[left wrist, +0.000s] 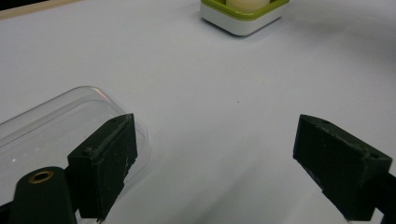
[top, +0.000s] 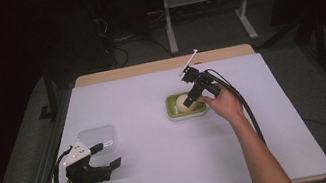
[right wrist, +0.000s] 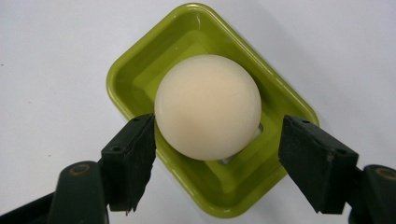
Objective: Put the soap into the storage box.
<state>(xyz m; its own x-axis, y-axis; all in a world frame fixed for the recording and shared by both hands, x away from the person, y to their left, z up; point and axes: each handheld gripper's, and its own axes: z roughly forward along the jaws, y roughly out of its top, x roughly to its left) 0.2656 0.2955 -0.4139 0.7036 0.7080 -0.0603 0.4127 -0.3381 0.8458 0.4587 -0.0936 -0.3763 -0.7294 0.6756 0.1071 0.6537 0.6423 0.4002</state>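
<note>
Jaws of right gripper [right wrist: 217,158] astride ball [right wrist: 208,106], tray [right wrist: 140,74] floor hidden

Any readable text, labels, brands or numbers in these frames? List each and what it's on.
None: no print shows on the green dish, the pale round soap, the clear lid, the white table cover, the left gripper or the right gripper.

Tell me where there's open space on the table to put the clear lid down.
Widest bare stretch: the white sheet between the left gripper and the person's right forearm. Also free: the far strip behind the green dish, and the far left corner beyond the clear lid. Crowded: around the dish, where the right gripper hangs over the cream ball.
</note>
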